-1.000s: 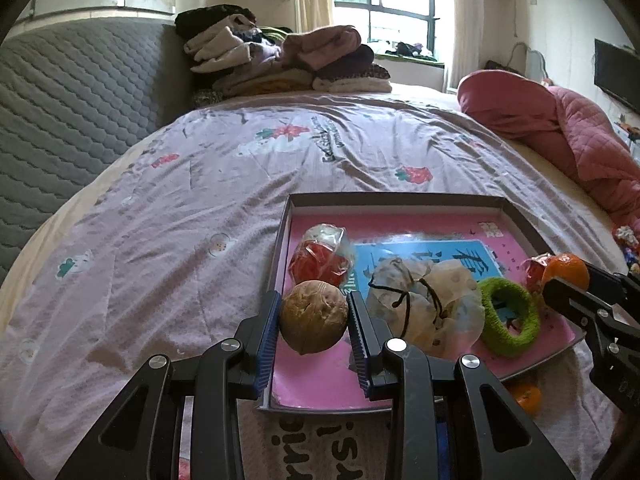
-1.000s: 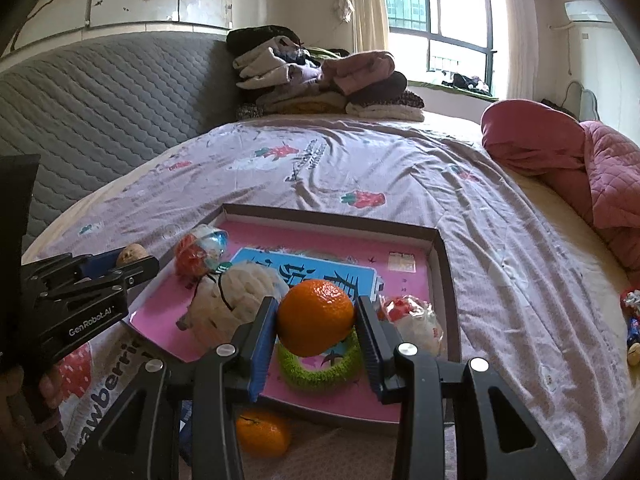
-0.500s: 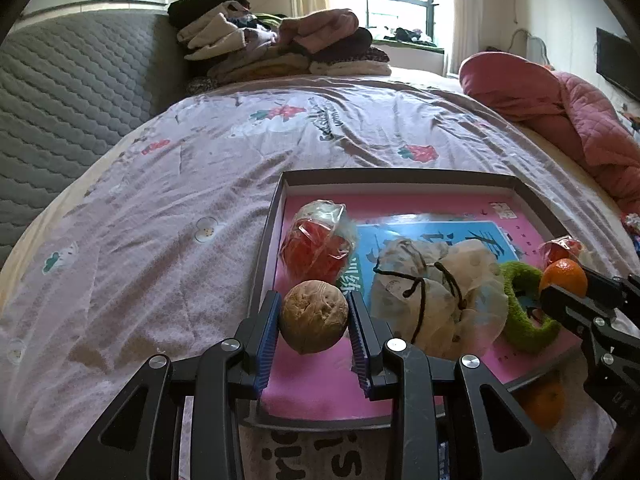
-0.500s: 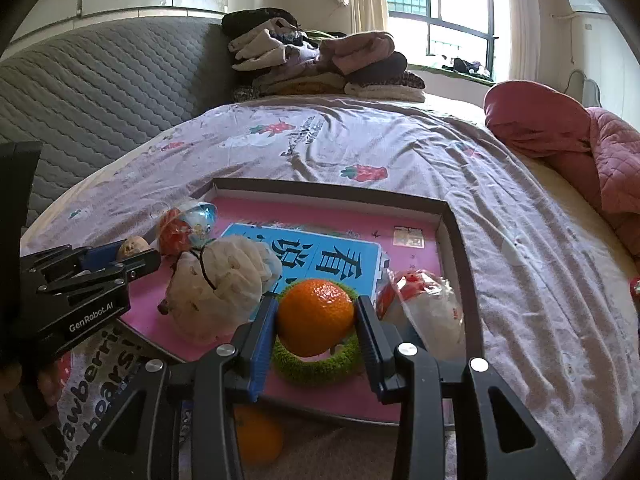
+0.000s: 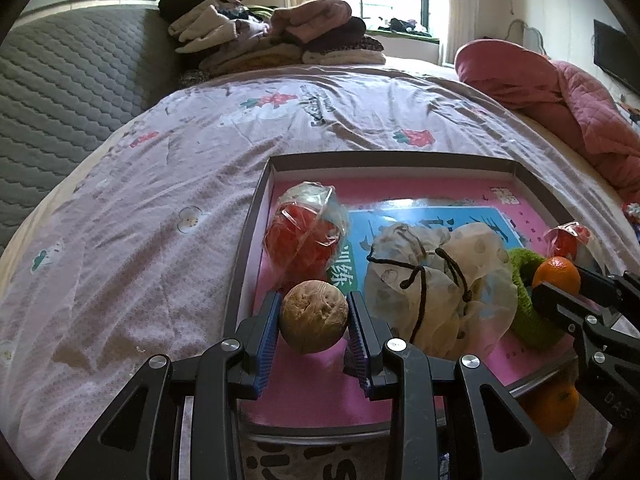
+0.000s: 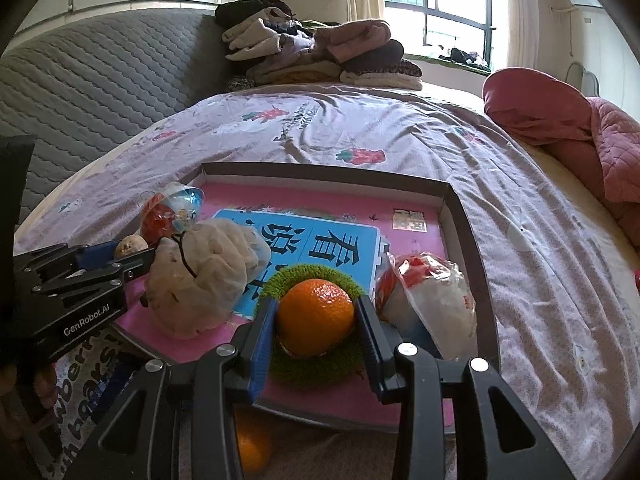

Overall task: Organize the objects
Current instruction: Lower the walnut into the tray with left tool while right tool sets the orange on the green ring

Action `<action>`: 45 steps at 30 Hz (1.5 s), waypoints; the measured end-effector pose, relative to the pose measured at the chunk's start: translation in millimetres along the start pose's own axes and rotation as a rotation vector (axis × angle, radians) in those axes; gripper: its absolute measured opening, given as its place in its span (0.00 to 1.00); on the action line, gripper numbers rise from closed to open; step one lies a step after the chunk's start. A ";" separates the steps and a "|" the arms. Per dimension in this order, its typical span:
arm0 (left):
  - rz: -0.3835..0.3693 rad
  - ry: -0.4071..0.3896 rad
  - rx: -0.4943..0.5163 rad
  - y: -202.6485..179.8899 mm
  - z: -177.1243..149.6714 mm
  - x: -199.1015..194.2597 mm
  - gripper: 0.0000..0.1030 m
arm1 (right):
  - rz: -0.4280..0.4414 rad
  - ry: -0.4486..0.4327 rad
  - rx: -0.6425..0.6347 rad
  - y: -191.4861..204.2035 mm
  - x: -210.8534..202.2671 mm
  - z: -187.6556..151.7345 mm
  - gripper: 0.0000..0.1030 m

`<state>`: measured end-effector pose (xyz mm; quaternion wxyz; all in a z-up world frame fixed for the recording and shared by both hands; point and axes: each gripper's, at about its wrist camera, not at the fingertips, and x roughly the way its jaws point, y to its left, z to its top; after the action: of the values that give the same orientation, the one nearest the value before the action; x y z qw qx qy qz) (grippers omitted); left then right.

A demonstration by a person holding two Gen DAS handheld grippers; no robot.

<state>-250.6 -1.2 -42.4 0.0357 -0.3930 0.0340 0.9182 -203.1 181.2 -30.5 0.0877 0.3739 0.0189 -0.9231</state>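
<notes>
A shallow pink box lies on the bed. My left gripper is shut on a brown walnut, low over the box's near left part. My right gripper is shut on an orange, just above a green fuzzy ring in the box. Also in the box are a cream drawstring pouch, a red item in clear wrap and a red-and-white wrapped packet. The left gripper appears at the left edge of the right wrist view.
A second orange lies on the bed just outside the box's near edge. A grey quilted headboard runs along the left. Folded clothes are piled at the far end, and a pink quilt is bunched at the right.
Both grippers have sunk toward the box with the walnut and the orange still held. The orange now hangs just over the green ring.
</notes>
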 end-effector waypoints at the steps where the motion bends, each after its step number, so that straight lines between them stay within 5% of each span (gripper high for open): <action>1: -0.002 0.003 0.000 -0.1 -0.3 0.8 0.33 | -0.001 0.001 -0.001 0.5 0.7 -0.1 0.38; 24: -0.027 0.044 0.006 -3.9 -4.3 8.0 0.34 | -0.010 0.008 -0.001 2.3 2.9 -0.6 0.39; 45: -0.009 0.020 0.006 -3.7 -2.6 -9.0 0.49 | -0.016 0.005 0.032 1.3 -7.1 3.1 0.39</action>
<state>-242.2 1.9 -37.8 0.0408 -0.4022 0.0351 0.9140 -200.1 180.6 -23.3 0.0743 0.3775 0.0075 -0.9230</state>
